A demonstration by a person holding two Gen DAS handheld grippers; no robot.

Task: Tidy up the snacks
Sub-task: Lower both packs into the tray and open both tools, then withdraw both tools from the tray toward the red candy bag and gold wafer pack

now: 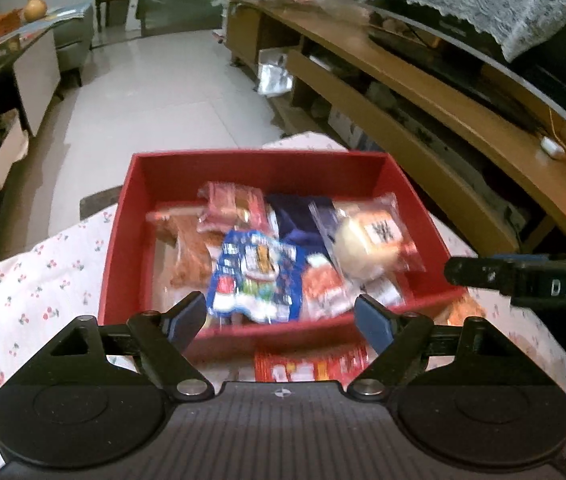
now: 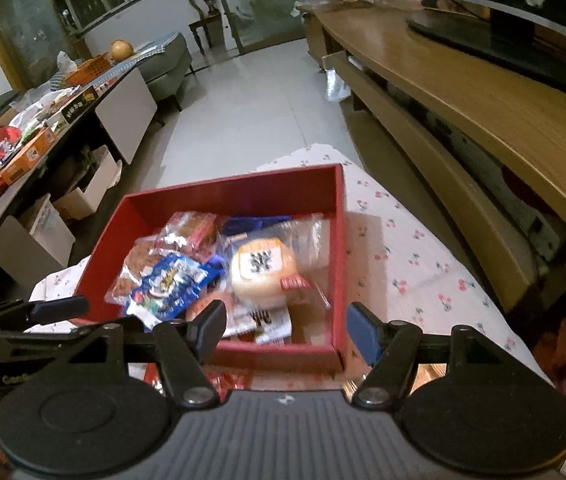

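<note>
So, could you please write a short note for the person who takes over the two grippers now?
Left gripper: jaws open, nothing between them, above the near wall of the red box.
Right gripper: jaws open, empty, above the box's near right corner.
Box sits on the flowered cloth.
Done: several snacks are in the box, among them a blue packet and a wrapped bun.
Left: a red packet still lies on the cloth in front of the box; other packets beside it are mostly hidden.
</note>
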